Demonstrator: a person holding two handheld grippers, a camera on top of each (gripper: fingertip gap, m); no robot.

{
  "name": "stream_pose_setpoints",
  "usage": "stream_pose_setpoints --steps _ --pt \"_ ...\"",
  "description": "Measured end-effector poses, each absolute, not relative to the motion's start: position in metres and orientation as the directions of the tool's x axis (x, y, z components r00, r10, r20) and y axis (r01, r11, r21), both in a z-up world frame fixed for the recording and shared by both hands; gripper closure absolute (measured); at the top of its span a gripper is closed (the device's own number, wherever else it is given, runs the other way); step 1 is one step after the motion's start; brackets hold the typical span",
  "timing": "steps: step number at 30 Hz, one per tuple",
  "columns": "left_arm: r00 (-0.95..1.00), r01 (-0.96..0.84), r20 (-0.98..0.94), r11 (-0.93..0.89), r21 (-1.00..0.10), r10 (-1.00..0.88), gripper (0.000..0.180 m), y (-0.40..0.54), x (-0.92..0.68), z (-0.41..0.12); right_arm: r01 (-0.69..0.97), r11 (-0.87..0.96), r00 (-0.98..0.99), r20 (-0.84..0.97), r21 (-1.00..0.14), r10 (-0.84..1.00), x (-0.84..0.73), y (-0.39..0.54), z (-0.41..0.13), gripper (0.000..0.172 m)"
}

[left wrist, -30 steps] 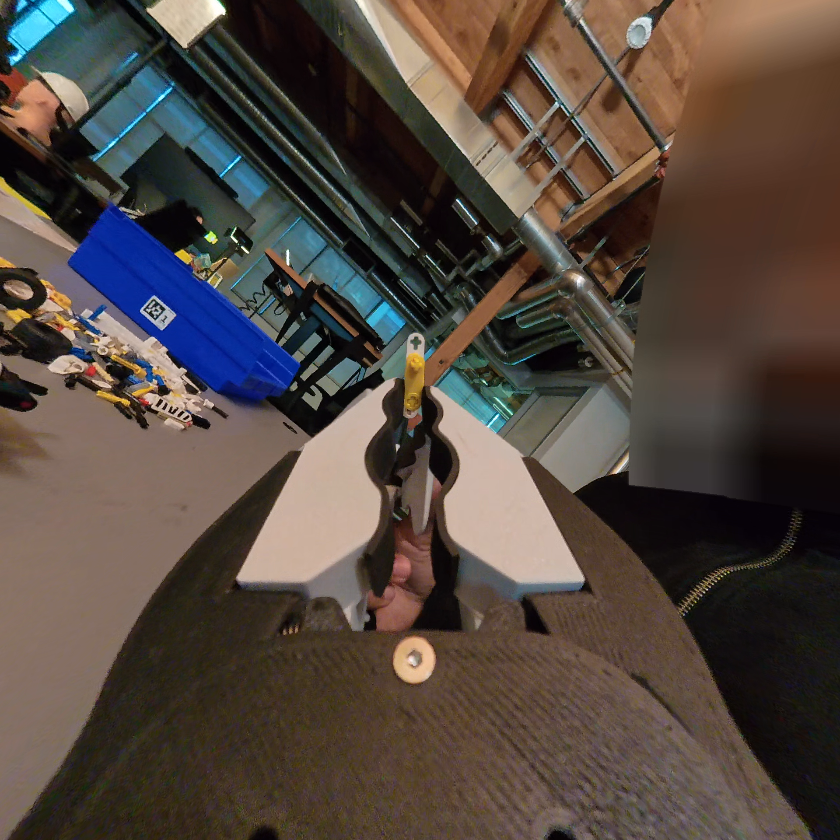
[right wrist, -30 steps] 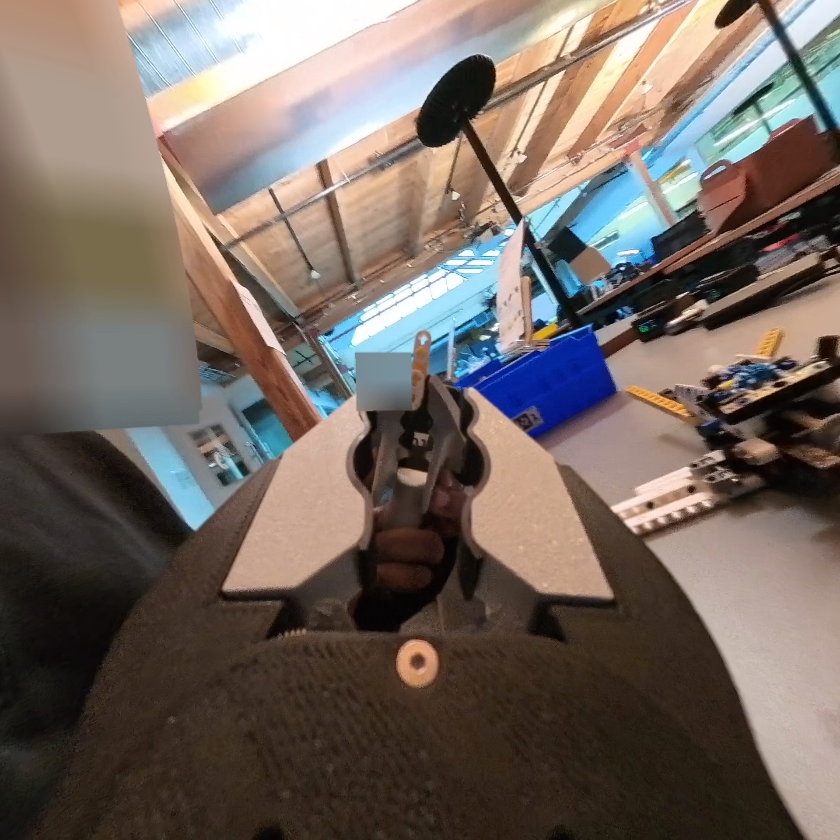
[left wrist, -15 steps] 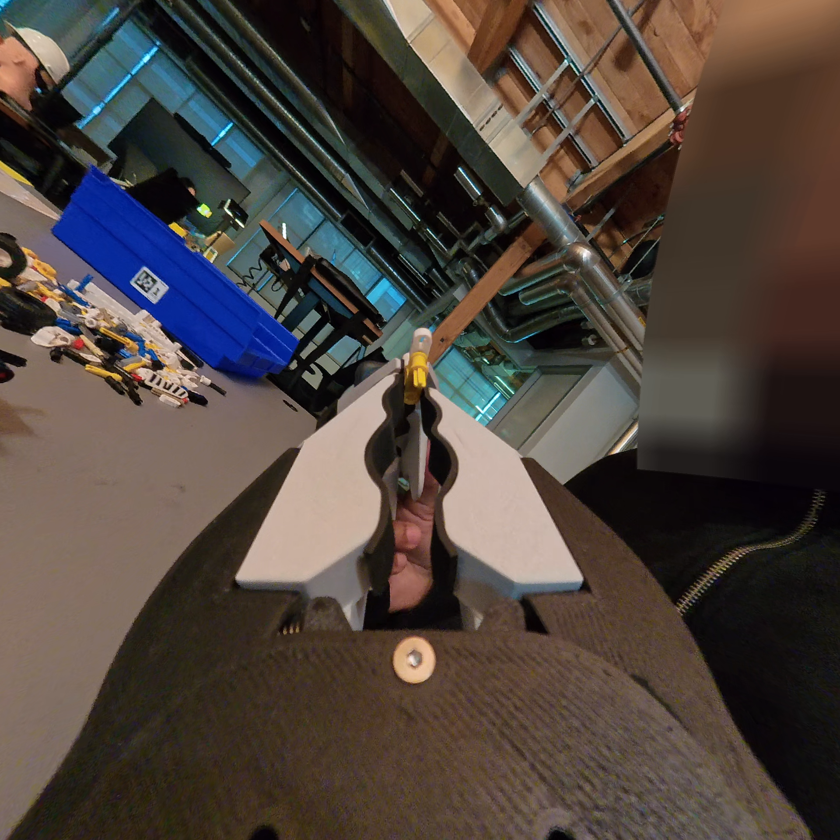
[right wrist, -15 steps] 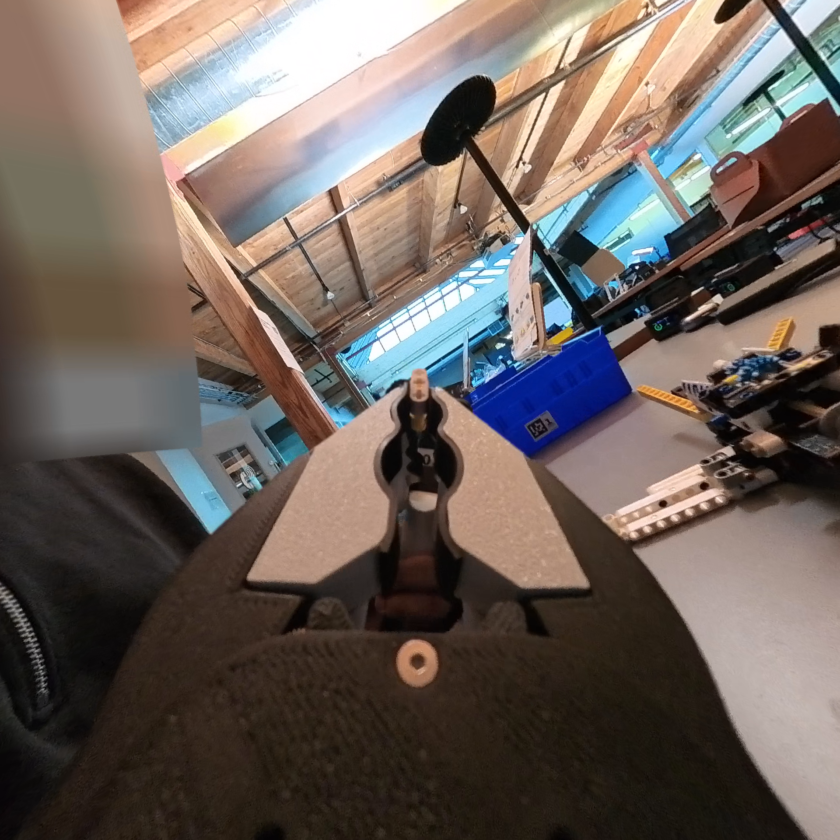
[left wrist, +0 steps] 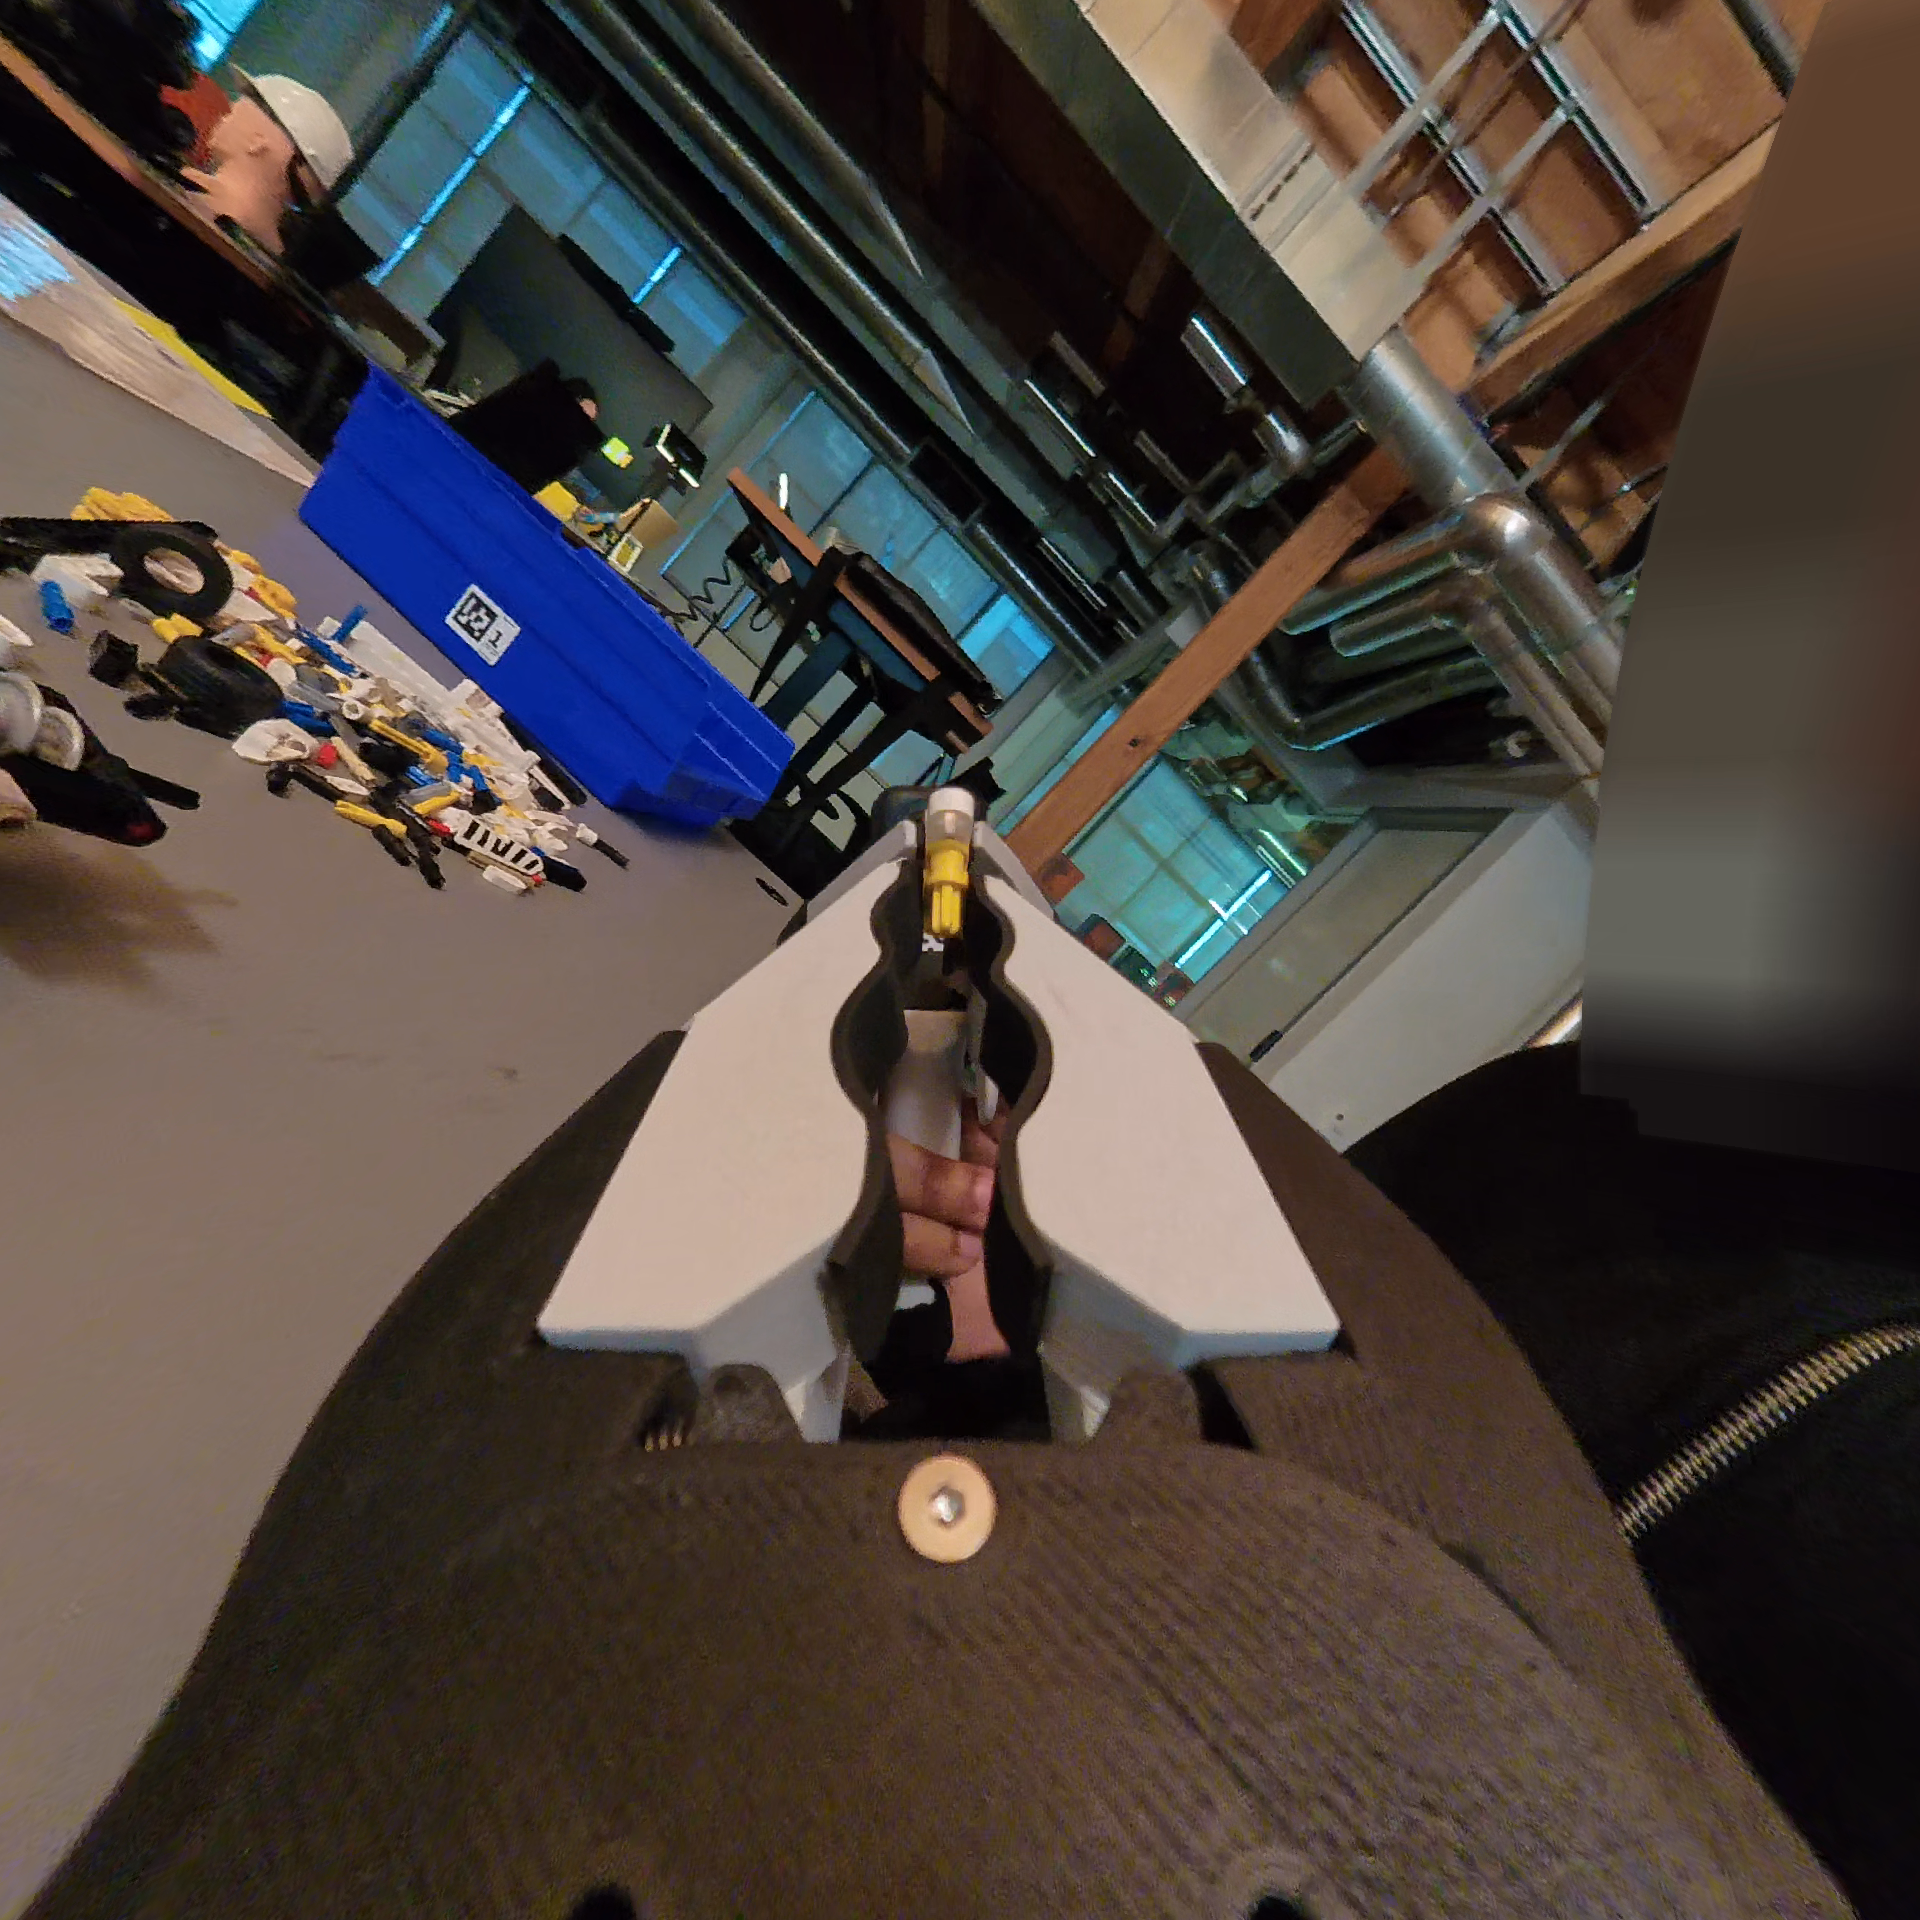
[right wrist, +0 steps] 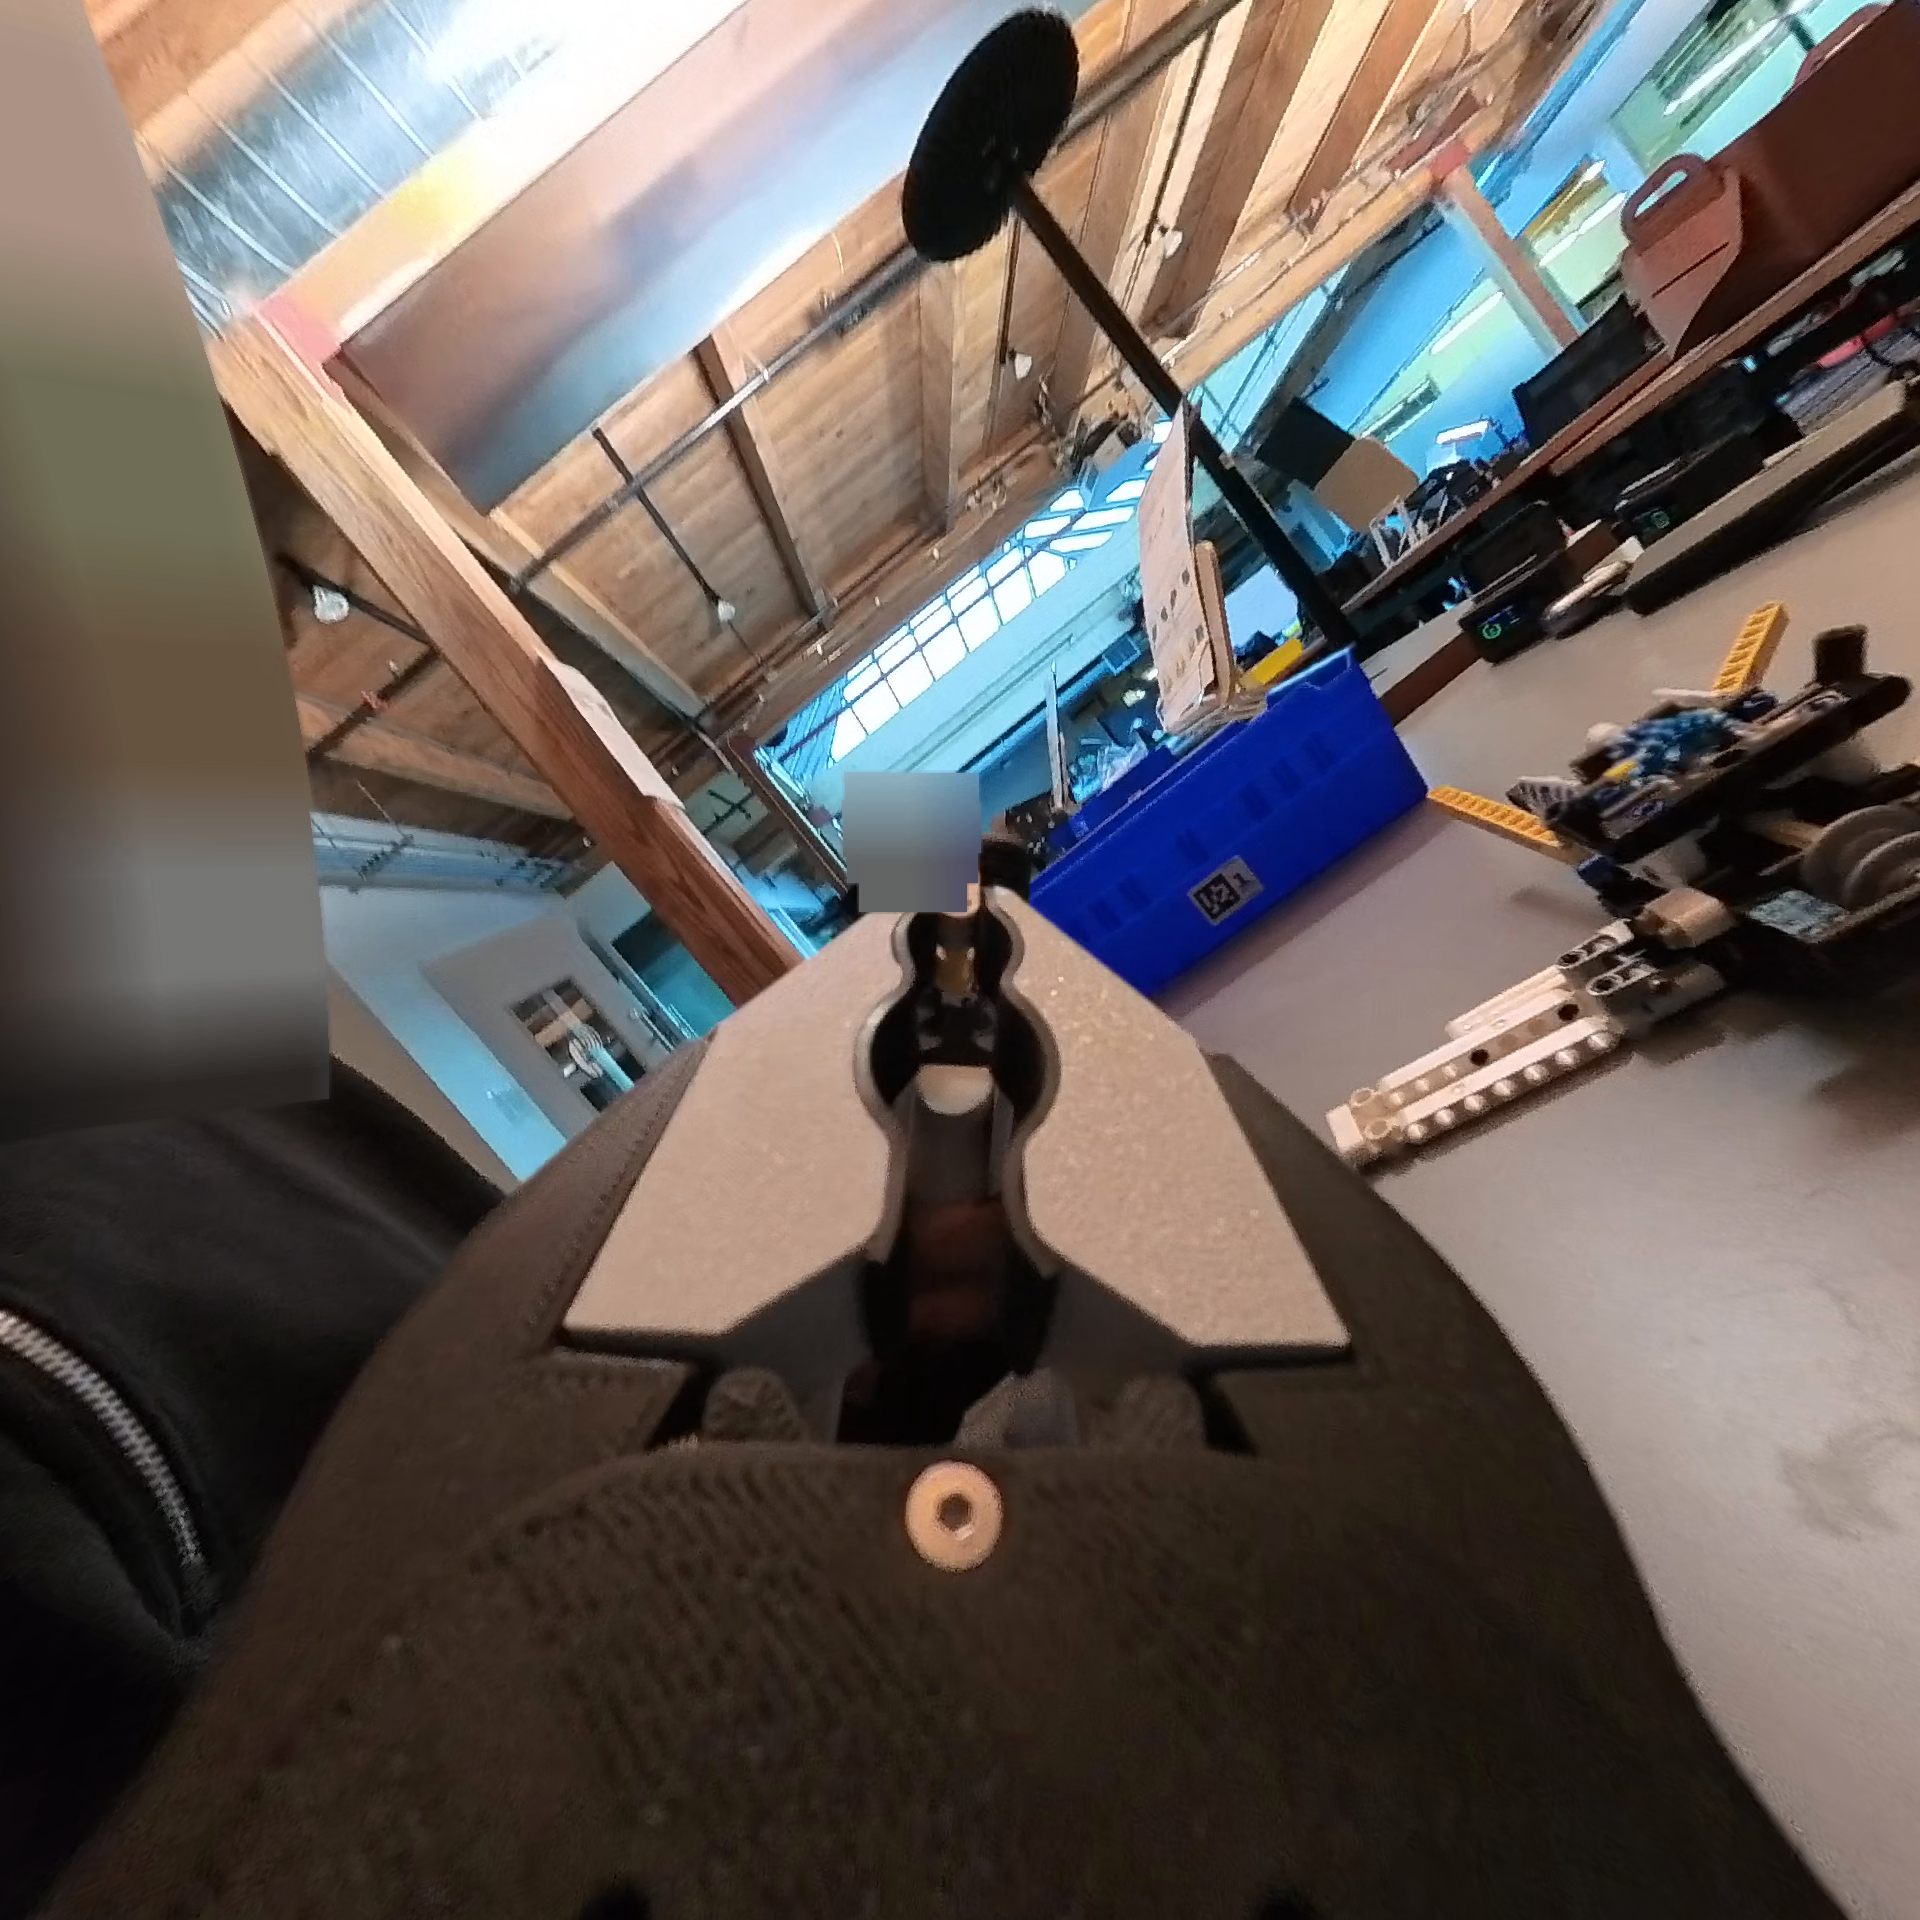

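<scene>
My left gripper is raised above the grey table and points up. It is shut on a small white piece with a yellow pin in it, and the pads press on both sides. My right gripper is also raised and is shut on a thin pale tan piece. A mosaic patch hides that piece's tip. Through each gripper's gap I see a hand on a handle farther off.
A blue bin and a heap of small loose building pieces with black tyres lie left. The right wrist view shows a blue bin, a part-built model, white beams and a black stand. A dark zipped jacket is close. My two grippers' fingertips are within a few centimetres of each other.
My right gripper stood open around the thin piece a second ago and then closed on it. My left gripper stayed shut on the white and yellow piece. Both views swung a little.
</scene>
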State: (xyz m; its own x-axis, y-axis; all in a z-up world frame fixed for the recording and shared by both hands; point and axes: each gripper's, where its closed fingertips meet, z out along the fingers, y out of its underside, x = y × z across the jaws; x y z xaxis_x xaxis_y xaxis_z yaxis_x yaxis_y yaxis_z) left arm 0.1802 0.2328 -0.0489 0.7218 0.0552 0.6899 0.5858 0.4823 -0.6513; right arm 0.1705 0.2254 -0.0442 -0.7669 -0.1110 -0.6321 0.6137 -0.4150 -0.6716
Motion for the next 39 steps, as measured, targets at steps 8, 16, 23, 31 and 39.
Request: stream_pose_setpoints --steps 8,16,23,31,39 --pt "0.622 0.638 0.781 0.539 -0.549 0.058 0.174 0.222 0.183 -0.076 0.536 -0.702 -0.724 -0.683 -0.468 -0.097 0.115 0.311 -0.015 0.167" --pt "0.631 0.665 0.669 0.17 -0.727 0.394 0.174 0.24 0.156 -0.115 0.518 -0.575 -0.756 -0.654 -0.633 0.038 0.112 0.301 -0.029 0.167" --pt "0.633 0.705 0.476 -0.2 -0.68 0.611 0.173 0.247 0.128 -0.174 0.54 -0.486 -0.732 -0.668 -0.687 0.131 0.104 0.297 -0.063 0.167" --pt "0.586 0.668 0.462 -0.074 -0.741 0.665 0.131 0.238 0.102 -0.154 0.444 -0.345 -0.786 -0.544 -0.827 0.294 0.105 0.288 -0.079 0.167" --pt "0.745 0.573 0.491 -0.055 -0.818 0.452 0.142 0.281 0.135 -0.109 0.518 -0.334 -0.794 -0.588 -0.787 0.154 0.118 0.27 -0.076 0.167"
